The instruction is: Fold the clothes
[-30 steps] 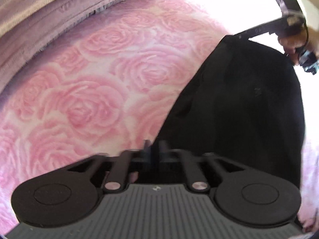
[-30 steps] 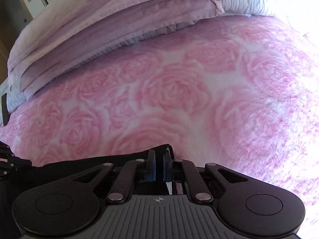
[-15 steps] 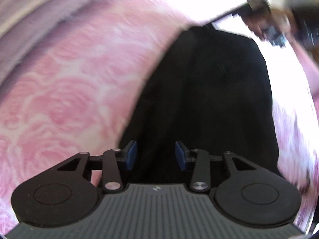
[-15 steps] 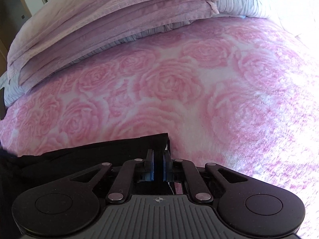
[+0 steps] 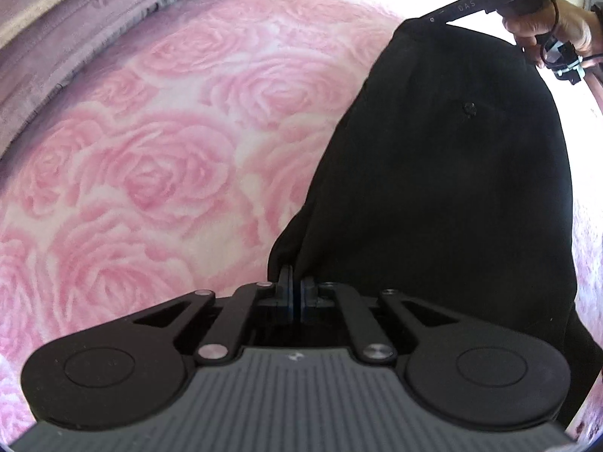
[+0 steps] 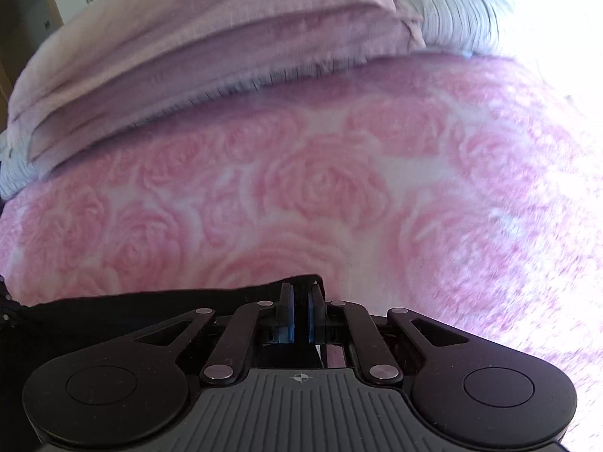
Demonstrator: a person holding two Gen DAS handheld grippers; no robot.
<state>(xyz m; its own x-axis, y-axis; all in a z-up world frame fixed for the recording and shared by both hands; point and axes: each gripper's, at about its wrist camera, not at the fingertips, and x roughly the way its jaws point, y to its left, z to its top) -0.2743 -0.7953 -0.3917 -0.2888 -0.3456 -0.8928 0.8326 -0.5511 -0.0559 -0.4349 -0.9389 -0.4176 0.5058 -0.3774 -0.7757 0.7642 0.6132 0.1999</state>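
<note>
a black fabric garment [image 5: 444, 188] lies spread on a bed covered by a fleece blanket printed with pink roses [image 5: 158, 173]. the left gripper [image 5: 296, 293] has its blue pads pinched on the garment's near corner. the right gripper [image 6: 300, 316], seen far off in the left view held by a hand [image 5: 557, 30], is clamped on the garment's opposite corner. folded mauve bedding [image 6: 211, 56] is stacked along the bed's far edge.
</note>
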